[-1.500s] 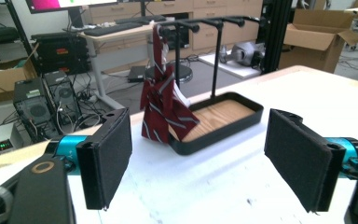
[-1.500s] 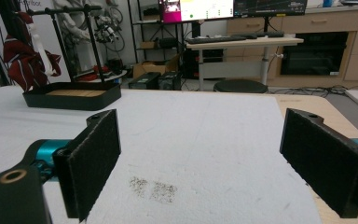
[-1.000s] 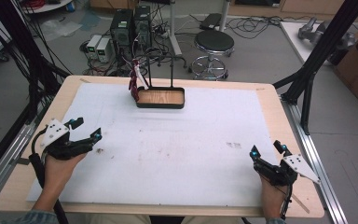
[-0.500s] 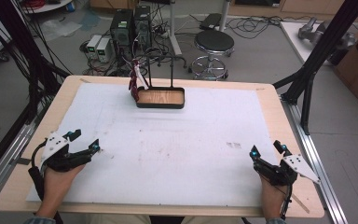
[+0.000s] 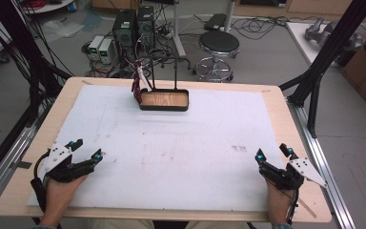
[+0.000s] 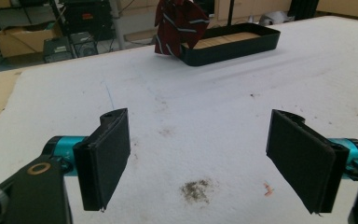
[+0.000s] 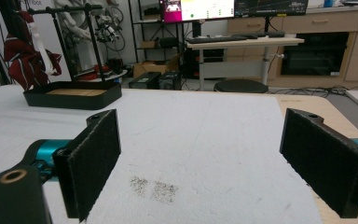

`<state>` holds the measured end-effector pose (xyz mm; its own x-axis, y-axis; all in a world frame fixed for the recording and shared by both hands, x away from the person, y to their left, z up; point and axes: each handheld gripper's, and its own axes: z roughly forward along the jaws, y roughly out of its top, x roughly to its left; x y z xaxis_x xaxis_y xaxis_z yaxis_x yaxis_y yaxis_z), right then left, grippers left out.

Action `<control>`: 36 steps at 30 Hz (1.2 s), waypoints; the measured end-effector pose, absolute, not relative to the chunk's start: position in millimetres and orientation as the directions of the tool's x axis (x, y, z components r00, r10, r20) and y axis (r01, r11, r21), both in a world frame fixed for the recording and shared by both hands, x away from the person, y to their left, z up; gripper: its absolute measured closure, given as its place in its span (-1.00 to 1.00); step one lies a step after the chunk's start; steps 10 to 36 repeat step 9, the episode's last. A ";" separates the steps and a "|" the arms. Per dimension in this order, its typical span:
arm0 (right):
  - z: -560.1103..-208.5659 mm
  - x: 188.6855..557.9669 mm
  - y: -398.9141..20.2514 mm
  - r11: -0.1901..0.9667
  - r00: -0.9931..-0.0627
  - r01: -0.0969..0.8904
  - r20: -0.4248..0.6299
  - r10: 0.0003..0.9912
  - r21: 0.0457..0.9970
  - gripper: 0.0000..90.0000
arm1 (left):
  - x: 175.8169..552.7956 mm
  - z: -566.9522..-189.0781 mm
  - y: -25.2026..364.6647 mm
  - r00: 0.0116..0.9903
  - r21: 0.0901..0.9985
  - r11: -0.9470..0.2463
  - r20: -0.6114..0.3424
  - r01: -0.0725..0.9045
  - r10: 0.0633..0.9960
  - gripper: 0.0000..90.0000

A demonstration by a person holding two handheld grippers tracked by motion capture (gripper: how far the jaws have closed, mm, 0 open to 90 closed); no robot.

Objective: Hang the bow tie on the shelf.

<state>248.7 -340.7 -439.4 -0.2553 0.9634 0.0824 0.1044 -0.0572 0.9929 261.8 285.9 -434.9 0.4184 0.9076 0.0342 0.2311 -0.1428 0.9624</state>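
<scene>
Since the earlier frames our left tool [image 5: 86, 150] has slid back toward the near edge of the desk [image 5: 276, 102], now at about 8 o'clock, while our right tool [image 5: 272, 153] has kept its place at 4 o'clock. Both tools stand wide open and hold nothing. At 12 o'clock the black tray [image 5: 164, 100] with its wooden floor sits on the white mat [image 5: 181, 143], a dark red striped cloth [image 5: 137, 83] hanging at its left end
</scene>
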 end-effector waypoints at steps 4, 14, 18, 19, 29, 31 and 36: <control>-439.4 248.8 -340.8 -0.055 -0.257 0.102 0.080 0.963 0.993 -0.75 | 261.3 -436.0 286.5 0.419 0.961 -0.146 0.035 0.235 0.907 -0.51; -439.4 248.9 -340.8 -0.054 -0.258 0.102 0.079 0.963 0.993 -0.75 | 261.2 -436.3 285.5 0.419 0.961 -0.150 0.040 0.233 0.907 -0.51; -439.4 248.9 -340.8 -0.054 -0.258 0.102 0.079 0.963 0.993 -0.75 | 261.2 -436.3 285.5 0.419 0.961 -0.150 0.040 0.233 0.907 -0.51; -439.4 248.9 -340.8 -0.054 -0.258 0.102 0.079 0.963 0.993 -0.75 | 261.2 -436.3 285.5 0.419 0.961 -0.150 0.040 0.233 0.907 -0.51; -439.4 248.9 -340.8 -0.054 -0.258 0.102 0.079 0.963 0.993 -0.75 | 261.2 -436.3 285.5 0.419 0.961 -0.150 0.040 0.233 0.907 -0.51; -439.4 248.9 -340.8 -0.054 -0.258 0.102 0.079 0.963 0.993 -0.75 | 261.2 -436.3 285.5 0.419 0.961 -0.150 0.040 0.233 0.907 -0.51; -439.4 248.9 -340.8 -0.054 -0.258 0.102 0.079 0.963 0.993 -0.75 | 261.2 -436.3 285.5 0.419 0.961 -0.150 0.040 0.233 0.907 -0.51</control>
